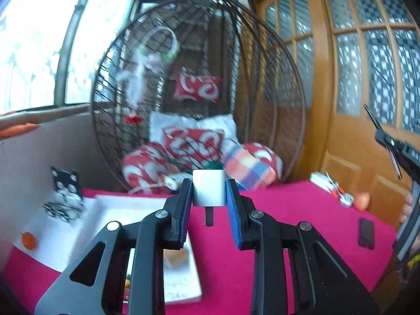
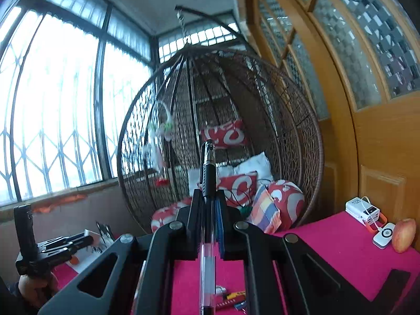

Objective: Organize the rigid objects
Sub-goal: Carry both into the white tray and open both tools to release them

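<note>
Above pink table point(image 1: 302, 225), left gripper point(image 1: 209, 197) clamped on white cylinder point(image 1: 209, 187), right gripper point(image 2: 208, 204) pinching clear, black-capped pen point(image 2: 208, 178).

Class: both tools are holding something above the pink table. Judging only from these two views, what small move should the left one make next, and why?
Probably lower the left tool toward the white tray just to its left and below. It is shut on a white block held clear of the pink table, and the tray already holds sorted items, while the right tool is busy gripping a pen.
</note>
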Available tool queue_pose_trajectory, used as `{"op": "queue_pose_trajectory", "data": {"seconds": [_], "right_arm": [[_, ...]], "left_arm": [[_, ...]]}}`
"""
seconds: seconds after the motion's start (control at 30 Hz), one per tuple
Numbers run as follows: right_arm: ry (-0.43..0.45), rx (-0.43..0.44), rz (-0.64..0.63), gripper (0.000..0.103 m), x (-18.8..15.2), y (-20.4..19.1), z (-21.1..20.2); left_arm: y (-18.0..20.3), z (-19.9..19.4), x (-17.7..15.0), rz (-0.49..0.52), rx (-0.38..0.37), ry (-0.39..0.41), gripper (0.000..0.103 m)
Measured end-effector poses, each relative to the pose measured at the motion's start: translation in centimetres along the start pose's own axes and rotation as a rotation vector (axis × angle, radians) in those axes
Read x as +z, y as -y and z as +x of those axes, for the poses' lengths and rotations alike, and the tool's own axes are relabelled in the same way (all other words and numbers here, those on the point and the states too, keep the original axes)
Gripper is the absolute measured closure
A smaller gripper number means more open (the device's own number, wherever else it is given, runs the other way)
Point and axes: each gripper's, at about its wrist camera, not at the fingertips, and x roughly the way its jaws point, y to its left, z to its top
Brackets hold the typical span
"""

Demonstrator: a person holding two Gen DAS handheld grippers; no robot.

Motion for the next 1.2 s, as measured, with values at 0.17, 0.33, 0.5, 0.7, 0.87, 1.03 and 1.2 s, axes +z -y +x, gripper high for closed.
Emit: {"op": "queue_pose_trajectory", "data": {"seconds": [0.17, 0.33, 0.5, 0.7, 0.87, 1.03, 1.2], "right_arm": [[0.011, 0.004, -0.003, 0.096, 0.2, -0.3, -0.5], [-0.005, 0.017, -0.013, 0.096, 0.0, -1.3, -0.2], [-0.016, 0.026, -0.036, 0.096, 0.1, -2.4, 0.2], [-0.037, 0.033, -0.048, 0.096, 0.0, -3.1, 1.0], [-0.066, 0.051, -0.057, 0.096, -0.4, -4.0, 1.9], [-0.089, 0.070, -0.072, 0.096, -0.7, -5.2, 3.0], [-0.113, 0.093, -0.091, 0.096, -1.0, -6.8, 4.2]], "left_arm": [[-2.5, -1.5, 0.5, -0.031, 0.051, 0.037, 0.078], [-4.4, -2.2, 0.4, -0.052, 0.076, 0.047, 0.078], [-5.0, -2.7, 0.1, -0.065, 0.079, 0.051, 0.078], [-6.2, -3.0, -0.3, -0.083, 0.083, 0.050, 0.078], [-7.1, -3.3, -0.5, -0.104, 0.094, 0.052, 0.078], [-8.4, -3.9, -0.7, -0.124, 0.108, 0.061, 0.078], [-10.2, -4.5, -1.1, -0.147, 0.127, 0.064, 0.078]]}}
